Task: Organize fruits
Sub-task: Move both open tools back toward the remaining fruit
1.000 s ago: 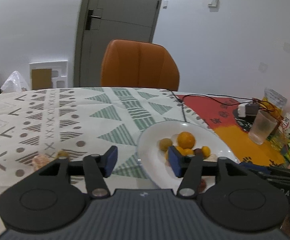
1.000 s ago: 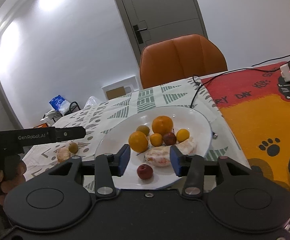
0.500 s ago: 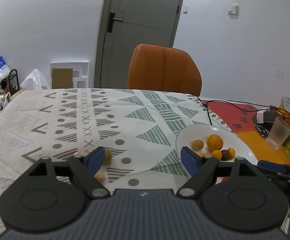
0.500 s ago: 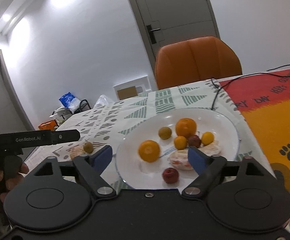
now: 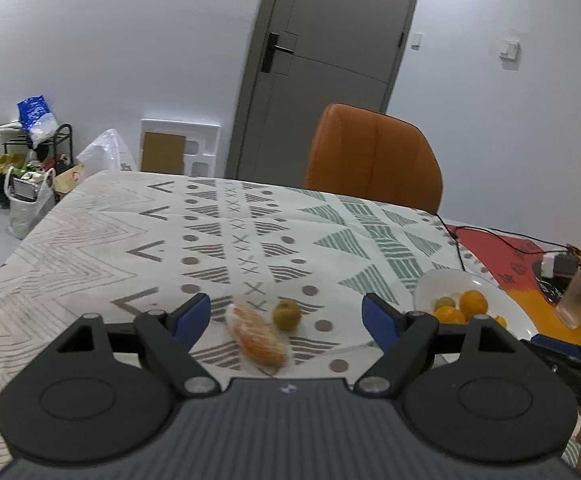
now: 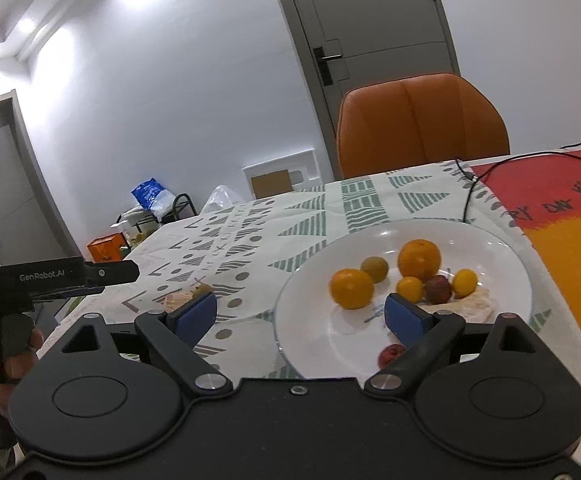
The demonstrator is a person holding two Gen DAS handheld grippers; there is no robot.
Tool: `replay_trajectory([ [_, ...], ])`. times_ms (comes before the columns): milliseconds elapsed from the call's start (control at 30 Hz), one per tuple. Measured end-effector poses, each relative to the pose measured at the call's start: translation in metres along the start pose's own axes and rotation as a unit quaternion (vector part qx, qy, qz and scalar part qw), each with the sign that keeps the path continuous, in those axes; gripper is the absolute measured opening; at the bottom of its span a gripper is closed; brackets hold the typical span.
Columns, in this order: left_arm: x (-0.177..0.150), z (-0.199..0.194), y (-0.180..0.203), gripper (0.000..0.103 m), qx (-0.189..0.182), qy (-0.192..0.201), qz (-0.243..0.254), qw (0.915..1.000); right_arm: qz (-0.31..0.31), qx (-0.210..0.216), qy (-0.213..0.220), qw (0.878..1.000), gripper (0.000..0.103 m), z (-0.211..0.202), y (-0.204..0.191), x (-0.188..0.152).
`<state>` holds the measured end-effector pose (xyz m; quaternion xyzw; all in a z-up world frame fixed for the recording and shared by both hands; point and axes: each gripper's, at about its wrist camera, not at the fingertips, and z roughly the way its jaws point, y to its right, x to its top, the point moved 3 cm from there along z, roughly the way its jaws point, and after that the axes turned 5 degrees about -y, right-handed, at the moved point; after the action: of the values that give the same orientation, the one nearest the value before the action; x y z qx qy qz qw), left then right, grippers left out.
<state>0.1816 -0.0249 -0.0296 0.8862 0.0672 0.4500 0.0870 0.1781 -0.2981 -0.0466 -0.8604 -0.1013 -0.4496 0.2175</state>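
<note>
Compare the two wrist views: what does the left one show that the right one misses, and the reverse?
Left only: a frosted glass beside tangled cables.

Right only: the small red fruit near the plate's front rim, and the peeled fruit on the plate.

Both: the white plate, the peeled orange and the green fruit on the tablecloth, the orange chair.

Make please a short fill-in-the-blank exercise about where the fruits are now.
1. Most fruits lie on the white ____.
2. The peeled orange and the small green fruit lie on the ____, outside the plate.
3. The chair behind the table has the colour ____.
Missing words: plate; tablecloth; orange
</note>
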Motion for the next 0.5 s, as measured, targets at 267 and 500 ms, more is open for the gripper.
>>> replay_trajectory([
  [267, 0.001, -0.007, -0.020, 0.081, 0.018, 0.007, -0.012, 0.9997, -0.014, 0.014, -0.004, 1.000, 0.091, 0.010, -0.017, 0.002],
  [500, 0.000, -0.012, -0.035, 0.081, 0.026, 0.011, -0.021, 0.9994, -0.025, 0.025, -0.010, 0.999, 0.091, 0.018, -0.032, 0.004],
])
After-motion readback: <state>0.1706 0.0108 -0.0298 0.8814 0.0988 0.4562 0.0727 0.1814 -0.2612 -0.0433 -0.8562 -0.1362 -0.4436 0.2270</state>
